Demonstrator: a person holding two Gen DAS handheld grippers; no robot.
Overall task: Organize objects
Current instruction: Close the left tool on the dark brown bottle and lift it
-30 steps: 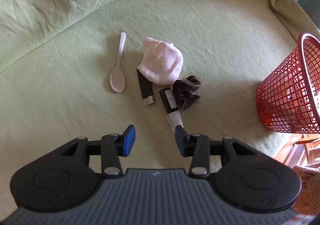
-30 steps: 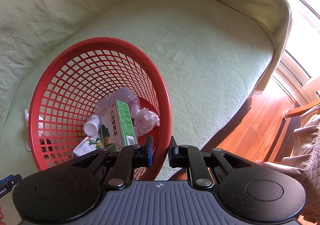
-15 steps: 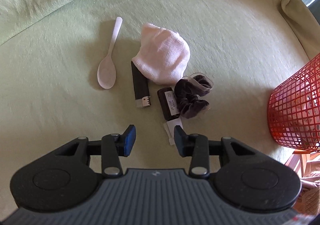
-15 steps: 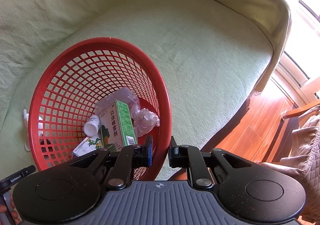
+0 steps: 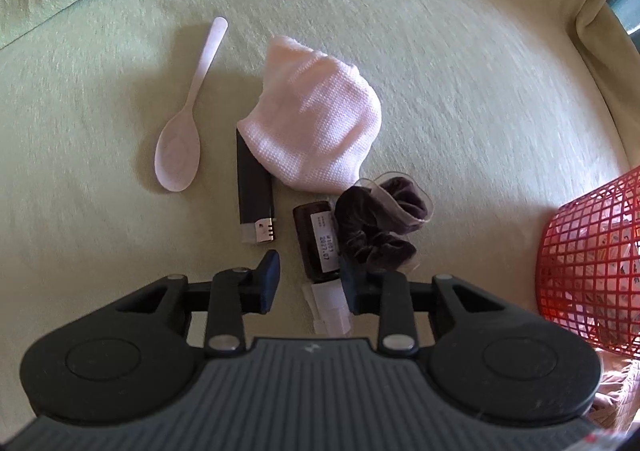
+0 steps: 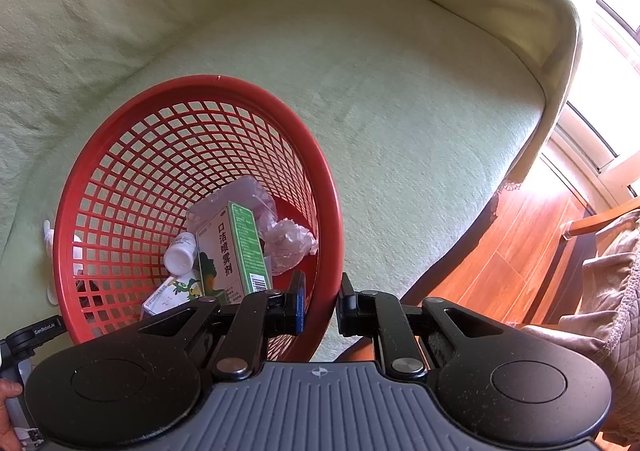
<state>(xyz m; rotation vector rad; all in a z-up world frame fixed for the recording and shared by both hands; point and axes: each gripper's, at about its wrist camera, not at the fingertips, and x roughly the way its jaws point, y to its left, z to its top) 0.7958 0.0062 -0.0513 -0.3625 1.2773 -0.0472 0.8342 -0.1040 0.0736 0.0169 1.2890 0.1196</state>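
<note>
Left hand-held gripper (image 5: 308,283), jaws closing, straddles brown bottle (image 5: 317,247).

On the green sofa cover lie a white plastic spoon (image 5: 182,139), a black lighter (image 5: 253,187) partly under a folded white knit cloth (image 5: 316,115), a small brown bottle (image 5: 318,247) on its side with a white cap, and a dark velvet scrunchie (image 5: 380,227) touching it. To their right stands a red mesh basket (image 6: 200,91), tilted, holding a green-and-white box (image 6: 232,251), a white pill bottle (image 6: 180,253), a smaller box (image 6: 170,293) and crumpled plastic (image 6: 288,243).
</note>
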